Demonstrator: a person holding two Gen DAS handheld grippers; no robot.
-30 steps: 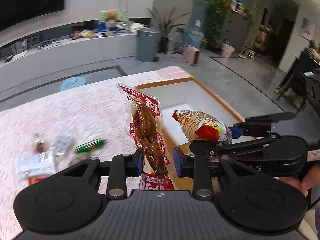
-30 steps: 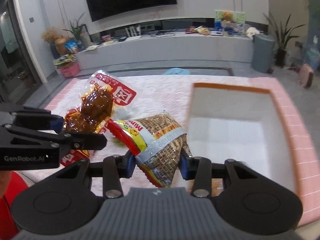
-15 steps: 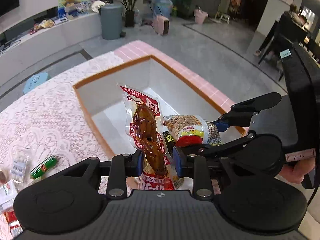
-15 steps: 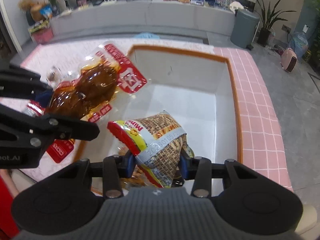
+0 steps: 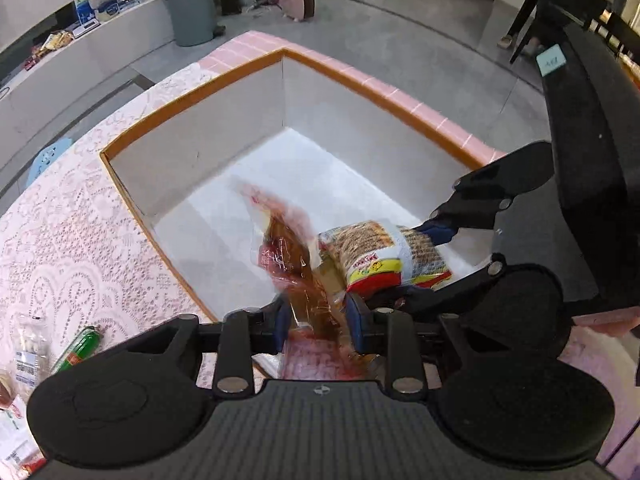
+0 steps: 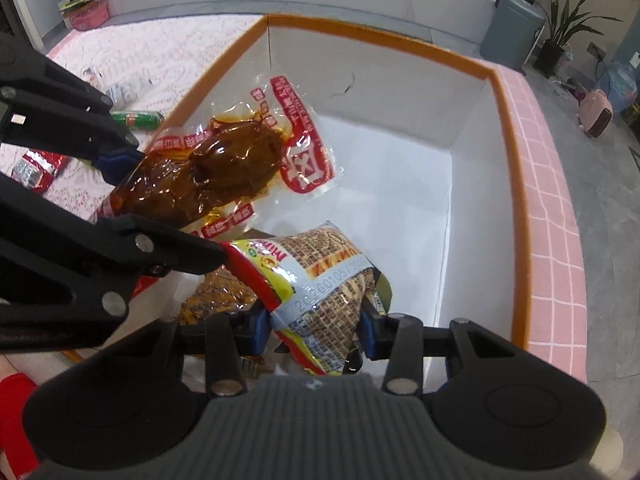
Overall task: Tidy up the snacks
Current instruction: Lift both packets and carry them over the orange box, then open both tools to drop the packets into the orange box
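- Snacks are going into a big box [image 5: 192, 148] with white walls and an orange rim. The box is sitting on a table [image 5: 72, 240] with a pink lace cloth.
- Two tongs are hanging over the box, and both are pointing down into it.
- The left gripper [image 5: 318, 316] is squeezing a clear pack of brown meat [image 5: 290, 248] with red print. Its jaws are closing, and the pack is sitting between them.
- In the left view the meat pack is looking blurry. In the right view it is sharp [image 6: 224, 164], sticking out toward 1 o'clock from the left tongs.
- The right gripper [image 6: 312, 330] is clamped on a puffy chip bag [image 6: 320, 280] with brown, yellow and red print. Its blue pads are pressing on both sides of the bag.
- In the left view the chip bag [image 5: 384, 256] is sitting at 3 o'clock from the meat pack, just beside it.
- A brown crumbly snack pack [image 6: 220, 300] is lying in the box at 9 o'clock from the chip bag, partly hidden under the tongs.
- A green sausage stick [image 5: 78, 348] is lying on the cloth at 9 o'clock from the left tongs, outside the box.
- More small packs [image 5: 24, 348] are lying near the green stick, toward the left edge.
- A red pack [image 6: 38, 168] is lying on the cloth too, at 9 o'clock from the meat pack in the right view.
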